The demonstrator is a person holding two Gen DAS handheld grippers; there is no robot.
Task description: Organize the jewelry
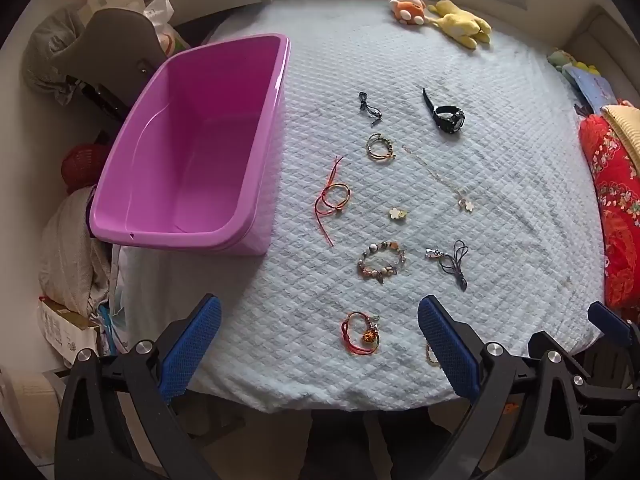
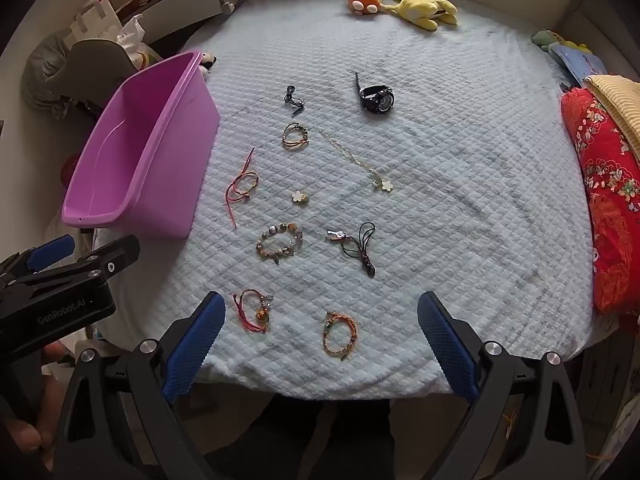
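Purple bin (image 1: 192,148) sits left of scattered jewelry; left claw (image 1: 320,352) and right claw (image 2: 320,348) gape wide, holding nothing.

Bed (image 2: 440,160), pale blue quilted cover. Purple bin (image 2: 140,168) at left edge. Mid-bed, spread apart: black watch (image 2: 377,97), dark cord (image 2: 294,100), gold chain with flower pendant (image 2: 360,162), loose flower charm (image 2: 299,196), red string (image 2: 240,186), beaded bracelet (image 2: 279,245), several more bracelets. Plush toys (image 2: 400,4) at far end, red patterned quilt (image 2: 608,208) along right.
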